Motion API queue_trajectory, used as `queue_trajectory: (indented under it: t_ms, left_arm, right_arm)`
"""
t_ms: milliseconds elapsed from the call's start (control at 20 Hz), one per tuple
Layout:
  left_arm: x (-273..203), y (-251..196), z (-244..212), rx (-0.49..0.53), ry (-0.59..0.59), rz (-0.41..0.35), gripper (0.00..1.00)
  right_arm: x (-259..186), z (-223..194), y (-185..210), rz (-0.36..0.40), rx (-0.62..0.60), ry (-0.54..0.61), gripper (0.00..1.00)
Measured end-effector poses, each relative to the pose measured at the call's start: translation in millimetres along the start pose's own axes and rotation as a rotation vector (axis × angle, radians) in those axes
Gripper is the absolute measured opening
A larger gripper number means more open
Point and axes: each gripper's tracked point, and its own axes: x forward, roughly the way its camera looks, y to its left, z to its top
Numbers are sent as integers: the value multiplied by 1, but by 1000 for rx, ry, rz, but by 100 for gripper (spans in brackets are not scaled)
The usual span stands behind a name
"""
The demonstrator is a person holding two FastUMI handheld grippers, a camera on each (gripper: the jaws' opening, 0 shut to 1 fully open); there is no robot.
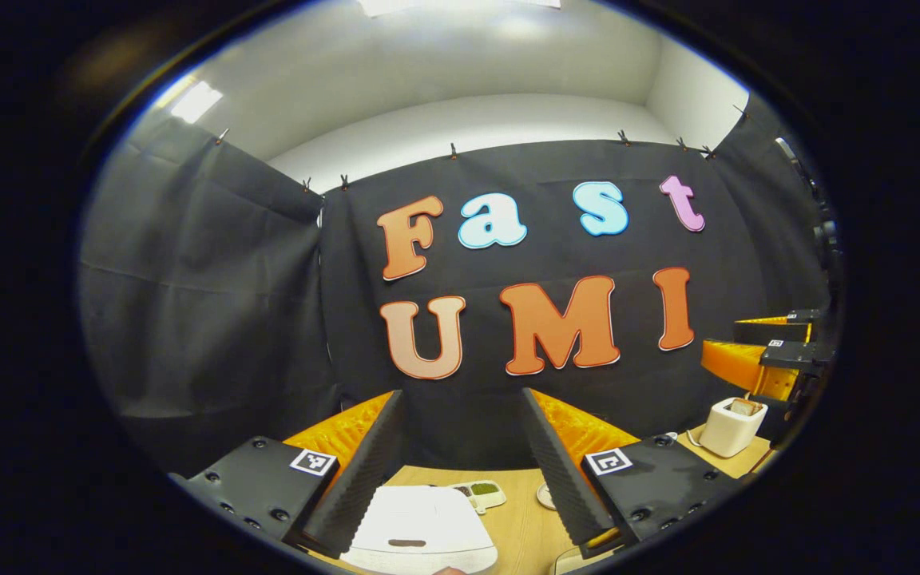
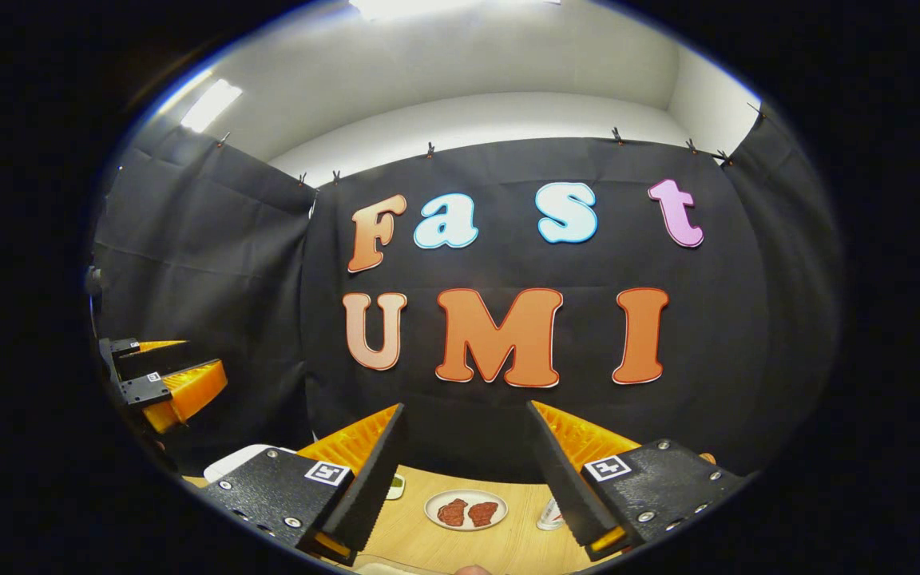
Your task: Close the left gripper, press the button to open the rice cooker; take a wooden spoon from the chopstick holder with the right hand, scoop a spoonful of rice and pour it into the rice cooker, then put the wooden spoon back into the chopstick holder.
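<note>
Wooden table [image 1: 520, 531] lying below both raised grippers.
Left gripper [image 1: 464, 455] hanging released over the white rice cooker [image 1: 420, 531]; right gripper [image 2: 466, 467] gaping, empty, above a plate [image 2: 466, 509].

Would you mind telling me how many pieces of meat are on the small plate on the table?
2: they lie side by side on the plate, one piece to the left, the other piece to the right, seen between the right gripper's open jaws.

We get bright ceiling lights [image 1: 195, 101] glaring overhead, sharp focus mid-frame, and heavy fisheye bending with soft, dim edges.
</note>
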Motion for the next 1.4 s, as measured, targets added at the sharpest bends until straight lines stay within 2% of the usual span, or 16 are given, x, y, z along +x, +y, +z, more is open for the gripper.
queue_trajectory:
  t_ms: [450, 850, 1400]
  left_arm:
    - [5, -11, -3, -26, 14, -44, 97]
    - [9, 2, 3, -54, 23, -25, 97]
    - [12, 7, 1, -38, 44, -17, 97]
  right_arm:
    - [-2, 1, -1, -4, -25, 1, 91]
    - [-3, 6, -1, -7, -24, -14, 91]
    - [-2, -1, 7, 5, -27, 13, 91]
